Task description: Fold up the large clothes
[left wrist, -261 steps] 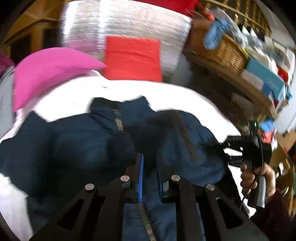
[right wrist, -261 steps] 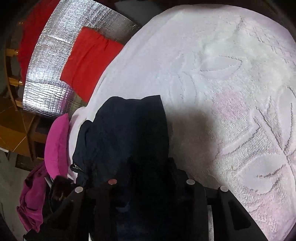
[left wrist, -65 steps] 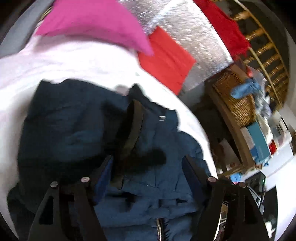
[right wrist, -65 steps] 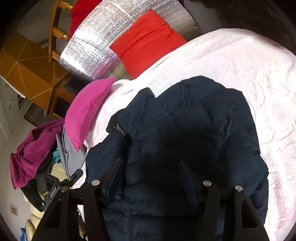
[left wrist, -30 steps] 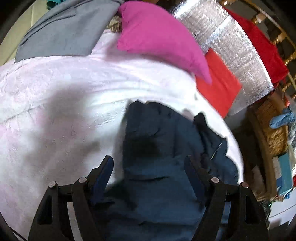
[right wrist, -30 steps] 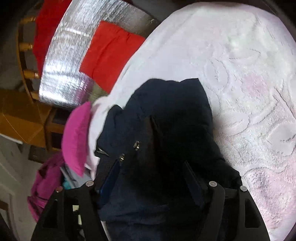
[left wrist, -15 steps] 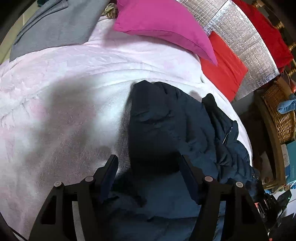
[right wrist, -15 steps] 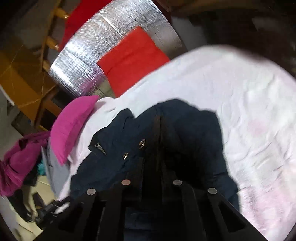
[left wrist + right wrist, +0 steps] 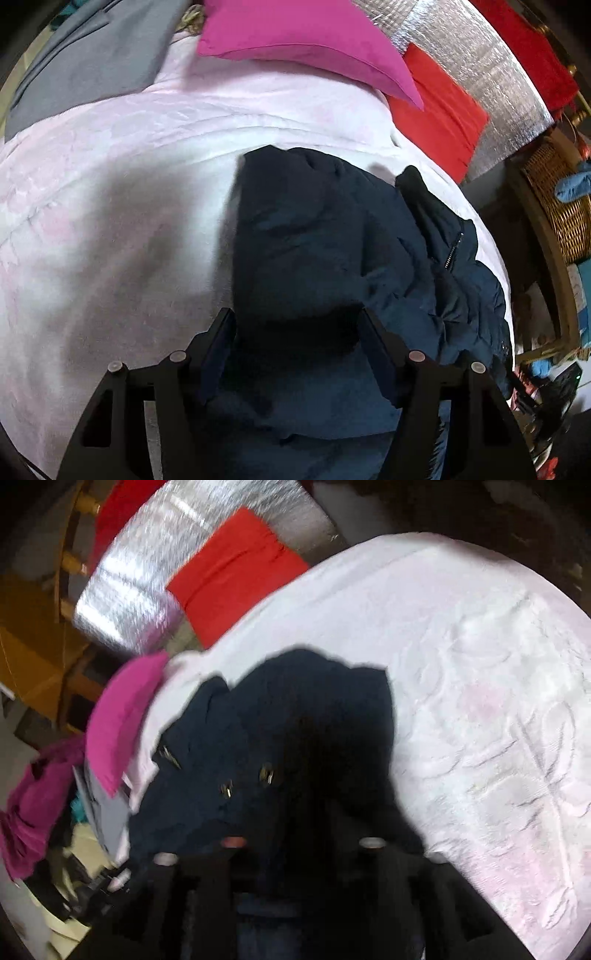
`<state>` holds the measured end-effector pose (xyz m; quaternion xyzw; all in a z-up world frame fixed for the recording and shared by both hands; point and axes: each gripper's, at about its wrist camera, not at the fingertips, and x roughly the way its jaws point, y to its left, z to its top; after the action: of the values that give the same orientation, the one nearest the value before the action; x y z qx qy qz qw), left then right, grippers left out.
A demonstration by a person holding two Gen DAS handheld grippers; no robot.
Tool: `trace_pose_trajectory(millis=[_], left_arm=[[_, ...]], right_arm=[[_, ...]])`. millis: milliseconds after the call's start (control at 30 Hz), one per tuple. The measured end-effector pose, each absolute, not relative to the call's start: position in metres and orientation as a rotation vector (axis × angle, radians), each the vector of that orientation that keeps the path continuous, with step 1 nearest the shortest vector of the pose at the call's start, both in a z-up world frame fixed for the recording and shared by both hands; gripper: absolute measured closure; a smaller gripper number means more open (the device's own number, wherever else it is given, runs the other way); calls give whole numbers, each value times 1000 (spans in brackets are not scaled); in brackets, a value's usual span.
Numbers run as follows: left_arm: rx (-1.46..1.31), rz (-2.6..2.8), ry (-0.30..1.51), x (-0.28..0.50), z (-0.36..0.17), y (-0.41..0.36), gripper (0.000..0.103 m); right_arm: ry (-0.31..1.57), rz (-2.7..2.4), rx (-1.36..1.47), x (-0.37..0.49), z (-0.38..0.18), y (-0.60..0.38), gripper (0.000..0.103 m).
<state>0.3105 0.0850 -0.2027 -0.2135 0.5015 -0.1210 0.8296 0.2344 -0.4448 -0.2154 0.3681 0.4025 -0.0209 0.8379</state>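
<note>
We have the navy jacket [image 9: 332, 258] bunched mid-bed on the white bedspread [image 9: 110, 221], collar end toward the magenta pillow [image 9: 303, 44]. Left gripper [image 9: 295, 328]: jaws wide, straddling a fold, pads apparently not pressing. Right gripper [image 9: 295, 834]: blurred, jaws opening over cloth. Step, we judge: between folds. Next: regrip an outer edge.

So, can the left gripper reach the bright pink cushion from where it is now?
Probably yes. The left gripper stands open over the dark navy padded jacket; between it and the bright pink cushion lies only the pale pink blanket.
</note>
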Motion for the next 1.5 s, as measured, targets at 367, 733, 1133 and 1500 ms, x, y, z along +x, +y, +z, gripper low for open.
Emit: trace_pose_trajectory(millis=[367, 733, 1133, 1500], left_arm=[[-517, -278, 1103, 315, -211, 92, 33], [-546, -320, 1079, 313, -214, 88, 43], [-503, -259, 980, 327, -200, 64, 48], [-491, -237, 1090, 318, -212, 77, 41]], right_arm=[[915, -7, 925, 259, -252, -478, 19], [942, -34, 514, 278, -233, -405, 68], [765, -130, 366, 308, -206, -397, 78], [933, -11, 629, 300, -231, -446, 51]])
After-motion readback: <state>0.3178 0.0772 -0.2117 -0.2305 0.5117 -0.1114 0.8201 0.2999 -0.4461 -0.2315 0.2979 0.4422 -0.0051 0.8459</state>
